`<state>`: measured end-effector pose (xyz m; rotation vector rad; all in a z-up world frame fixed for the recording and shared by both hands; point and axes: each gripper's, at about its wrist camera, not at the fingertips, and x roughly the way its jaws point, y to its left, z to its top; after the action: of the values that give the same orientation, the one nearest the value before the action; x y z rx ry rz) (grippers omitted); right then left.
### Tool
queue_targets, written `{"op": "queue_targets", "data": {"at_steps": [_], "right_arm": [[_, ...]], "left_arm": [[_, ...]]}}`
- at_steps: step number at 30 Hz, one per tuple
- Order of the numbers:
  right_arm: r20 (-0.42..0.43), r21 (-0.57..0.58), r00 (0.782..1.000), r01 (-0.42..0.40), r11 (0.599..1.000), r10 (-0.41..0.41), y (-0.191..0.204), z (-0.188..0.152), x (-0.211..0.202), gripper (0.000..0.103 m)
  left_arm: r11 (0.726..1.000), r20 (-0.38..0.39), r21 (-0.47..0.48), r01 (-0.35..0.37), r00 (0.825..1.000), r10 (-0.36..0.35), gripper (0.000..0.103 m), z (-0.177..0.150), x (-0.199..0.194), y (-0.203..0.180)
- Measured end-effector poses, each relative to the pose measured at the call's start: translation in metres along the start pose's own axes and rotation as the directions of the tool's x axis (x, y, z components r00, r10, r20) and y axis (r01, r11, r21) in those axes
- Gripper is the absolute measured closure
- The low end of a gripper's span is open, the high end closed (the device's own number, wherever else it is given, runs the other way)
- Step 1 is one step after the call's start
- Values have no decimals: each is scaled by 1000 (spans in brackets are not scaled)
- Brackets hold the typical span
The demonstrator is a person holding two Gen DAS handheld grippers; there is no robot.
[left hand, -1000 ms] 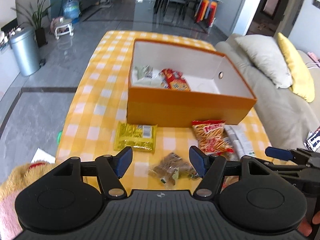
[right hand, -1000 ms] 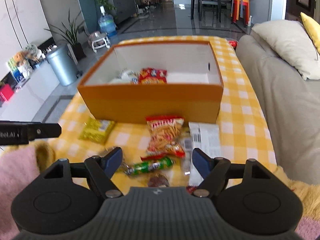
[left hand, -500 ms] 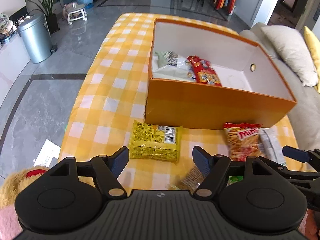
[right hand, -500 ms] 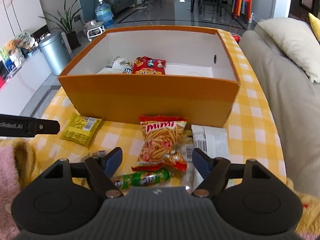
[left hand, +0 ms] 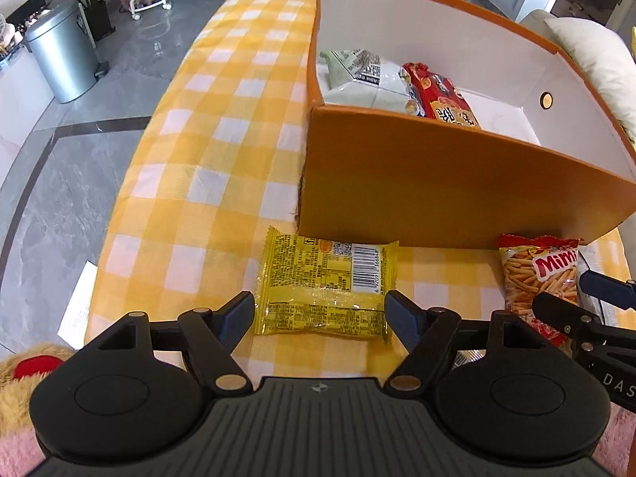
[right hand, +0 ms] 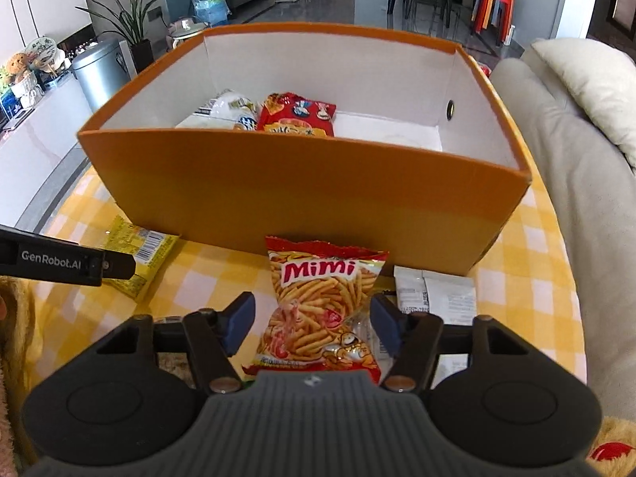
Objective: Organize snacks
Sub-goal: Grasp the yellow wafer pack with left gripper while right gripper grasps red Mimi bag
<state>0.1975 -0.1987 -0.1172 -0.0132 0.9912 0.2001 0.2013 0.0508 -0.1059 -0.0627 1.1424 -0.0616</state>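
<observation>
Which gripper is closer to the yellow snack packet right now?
Left. The left gripper straddles the yellow snack packet, fingers open at either end. The right gripper is off to its right, around the Mimi bag.

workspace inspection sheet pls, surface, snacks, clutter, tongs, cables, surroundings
surface: yellow checked tablecloth, mostly bare left of the box.
job's things: orange box holds a white packet and a red packet; yellow packet and Mimi bag lie on the cloth before it.
clutter: white packet beside the Mimi bag.
tongs: left tongs open, straddling the yellow packet, just been opening; right tongs open around the Mimi bag, just been closing, pads not pressing.
cables: nothing seen.
surroundings: silver bin, plant, sofa cushion.
</observation>
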Motion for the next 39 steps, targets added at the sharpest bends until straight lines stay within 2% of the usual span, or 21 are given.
{"op": "queue_targets", "data": {"at_steps": [2,6,9,17,22,26,30,39], "right_arm": [[1,1,1000,-6,1000,6,0,-1,4,44],[-15,11,1000,-9,1000,9,-1,-2,11,58],[-11,31,1000,-15,999,16,-5,-4,12,60],[-25,20,999,-22,1000,23,-4,-8,18,64],[-29,10,999,-24,1000,25,-2,-8,21,64],[-32,25,999,-33,999,34,-5,-7,21,64],[-36,23,999,-37,999,38,-6,-7,21,64],[-17,17,999,-49,999,49,-8,-5,12,71]], "left_arm": [[1000,4,16,19,1000,-19,15,0,3,-2],[999,-8,48,-17,1000,18,15,-1,13,-8],[998,-7,53,-35,999,35,9,-1,17,-8],[998,-7,52,-29,1000,30,6,-1,24,-9],[991,-5,126,-47,999,48,0,-5,28,-20],[993,-11,114,-34,999,35,9,-4,27,-17],[993,3,116,-31,1000,31,35,-4,22,-15],[998,31,61,-17,999,15,38,-3,7,-5]]}}
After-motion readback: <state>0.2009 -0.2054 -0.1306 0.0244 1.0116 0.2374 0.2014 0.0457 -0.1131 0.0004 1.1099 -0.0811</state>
